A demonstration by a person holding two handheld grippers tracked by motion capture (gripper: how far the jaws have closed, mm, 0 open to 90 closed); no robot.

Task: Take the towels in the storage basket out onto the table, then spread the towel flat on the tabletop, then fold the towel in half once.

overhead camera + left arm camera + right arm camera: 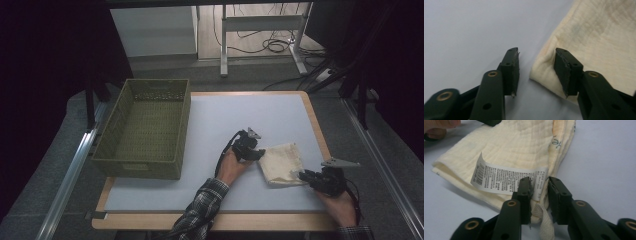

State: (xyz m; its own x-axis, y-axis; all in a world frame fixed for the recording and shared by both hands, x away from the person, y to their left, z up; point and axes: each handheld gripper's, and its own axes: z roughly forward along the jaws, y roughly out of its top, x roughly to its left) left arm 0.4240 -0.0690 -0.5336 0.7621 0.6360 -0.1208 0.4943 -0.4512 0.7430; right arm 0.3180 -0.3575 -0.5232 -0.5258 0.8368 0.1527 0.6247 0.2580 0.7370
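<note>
A folded cream cloth (282, 162) lies on the pale table mat (225, 115), right of centre. My left gripper (260, 154) is at its left corner. In the left gripper view the cloth (599, 37) has that corner between the jaws of the left gripper (536, 57); one jaw rests on the fabric, the other stands clear, so it is open. My right gripper (300, 175) is at the near right corner. In the right gripper view the right gripper (540, 182) pinches the cloth (524, 145) beside a white care label (504, 176) and a fabric loop (546, 222).
An empty olive woven basket (145, 165) stands on the left part of the table. The mat has a wooden border (320, 135). Metal rails run along both sides, and a desk frame with cables stands on the floor beyond.
</note>
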